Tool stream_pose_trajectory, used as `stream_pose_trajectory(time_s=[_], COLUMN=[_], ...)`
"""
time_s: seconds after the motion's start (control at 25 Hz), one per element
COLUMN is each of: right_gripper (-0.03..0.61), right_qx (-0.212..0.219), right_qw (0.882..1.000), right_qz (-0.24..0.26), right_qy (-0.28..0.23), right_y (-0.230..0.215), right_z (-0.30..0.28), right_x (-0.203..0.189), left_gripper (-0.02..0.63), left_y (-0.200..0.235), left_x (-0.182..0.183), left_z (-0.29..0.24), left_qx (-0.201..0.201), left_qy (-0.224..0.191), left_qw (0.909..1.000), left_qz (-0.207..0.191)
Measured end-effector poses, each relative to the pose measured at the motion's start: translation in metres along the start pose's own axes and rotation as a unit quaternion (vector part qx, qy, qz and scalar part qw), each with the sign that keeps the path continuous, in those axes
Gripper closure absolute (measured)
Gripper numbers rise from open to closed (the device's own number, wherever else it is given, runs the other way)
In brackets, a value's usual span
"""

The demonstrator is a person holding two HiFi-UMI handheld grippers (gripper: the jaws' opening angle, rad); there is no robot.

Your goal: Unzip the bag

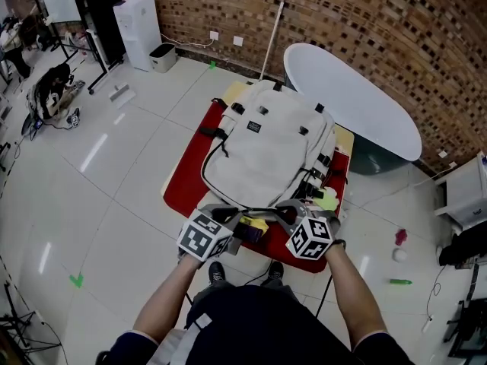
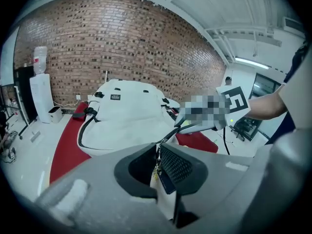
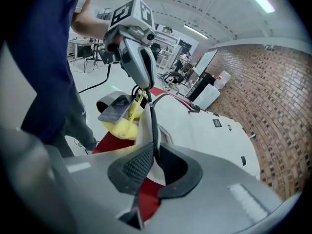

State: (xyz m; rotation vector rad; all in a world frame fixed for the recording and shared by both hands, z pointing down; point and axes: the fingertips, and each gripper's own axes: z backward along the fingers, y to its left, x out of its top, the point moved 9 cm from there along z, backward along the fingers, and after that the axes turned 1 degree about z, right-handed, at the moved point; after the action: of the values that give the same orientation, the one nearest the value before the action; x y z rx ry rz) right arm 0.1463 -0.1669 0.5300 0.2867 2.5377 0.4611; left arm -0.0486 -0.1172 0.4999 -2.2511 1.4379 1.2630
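Observation:
A white backpack (image 1: 266, 147) lies flat on a red cloth (image 1: 186, 177) over a small table. Its black zipper line (image 1: 255, 210) runs along the near edge, between my two grippers. My left gripper (image 1: 230, 220) is shut on the zipper pull (image 2: 156, 165), a small metal piece with a dark tab. My right gripper (image 1: 286, 213) is shut on the bag's white edge fabric (image 3: 144, 130) beside the zipper. In the right gripper view, the left gripper (image 3: 144, 94) stands just ahead. A yellow item (image 3: 121, 124) hangs at the bag's near edge.
A white oval tabletop (image 1: 350, 97) stands behind the bag, against the brick wall. A water dispenser (image 1: 138, 29) is at the back left. Small objects (image 1: 399, 238) lie on the tiled floor to the right. A light green thing (image 1: 327, 201) sits at the bag's right side.

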Motion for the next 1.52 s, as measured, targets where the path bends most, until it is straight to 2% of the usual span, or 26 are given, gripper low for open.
stream_pose_trajectory(time_s=[0.32,0.52,0.72,0.96,1.08,1.12,1.16,1.24,1.32,1.52], right_gripper=[0.537,0.540,0.541,0.540,0.518,0.464,0.448,0.460,0.494,0.498], right_qx=[-0.032,-0.042,-0.050,-0.047,-0.024,-0.018,-0.018,-0.033,-0.038,0.004], right_qw=[0.997,0.993,0.989,0.991,0.990,0.987,0.984,0.980,0.981,0.984], right_qz=[-0.050,-0.085,-0.117,-0.110,-0.137,-0.157,-0.175,-0.187,-0.172,-0.152], right_qy=[0.040,0.068,0.072,0.063,0.039,0.018,-0.008,-0.054,-0.077,-0.092], right_y=[0.003,0.005,0.009,0.001,0.004,0.003,-0.001,-0.014,-0.026,-0.035], right_z=[0.000,-0.004,-0.006,-0.009,0.001,0.010,0.019,0.029,0.022,-0.025], right_x=[0.006,0.004,0.003,0.000,0.001,0.005,0.011,0.028,0.046,0.086], left_gripper=[0.580,0.580,0.580,0.580,0.580,0.580,0.580,0.580,0.580,0.580], left_y=[0.030,0.057,0.079,0.100,0.092,0.088,0.085,0.085,0.086,0.090], left_x=[-0.001,-0.006,-0.006,-0.001,-0.001,-0.001,0.000,0.004,0.007,0.010], left_z=[0.014,0.022,0.027,0.020,0.021,0.023,0.025,0.027,0.026,0.025], left_qx=[-0.036,-0.038,-0.024,-0.010,-0.016,-0.017,-0.017,-0.009,0.001,-0.003], left_qy=[0.005,0.013,0.025,0.035,0.035,0.036,0.037,0.039,0.041,0.050], left_qw=[0.9992,0.9989,0.9988,0.9980,0.9980,0.9978,0.9976,0.9971,0.9964,0.9955], left_qz=[-0.017,-0.022,-0.036,-0.051,-0.051,-0.053,-0.056,-0.065,-0.074,-0.080])
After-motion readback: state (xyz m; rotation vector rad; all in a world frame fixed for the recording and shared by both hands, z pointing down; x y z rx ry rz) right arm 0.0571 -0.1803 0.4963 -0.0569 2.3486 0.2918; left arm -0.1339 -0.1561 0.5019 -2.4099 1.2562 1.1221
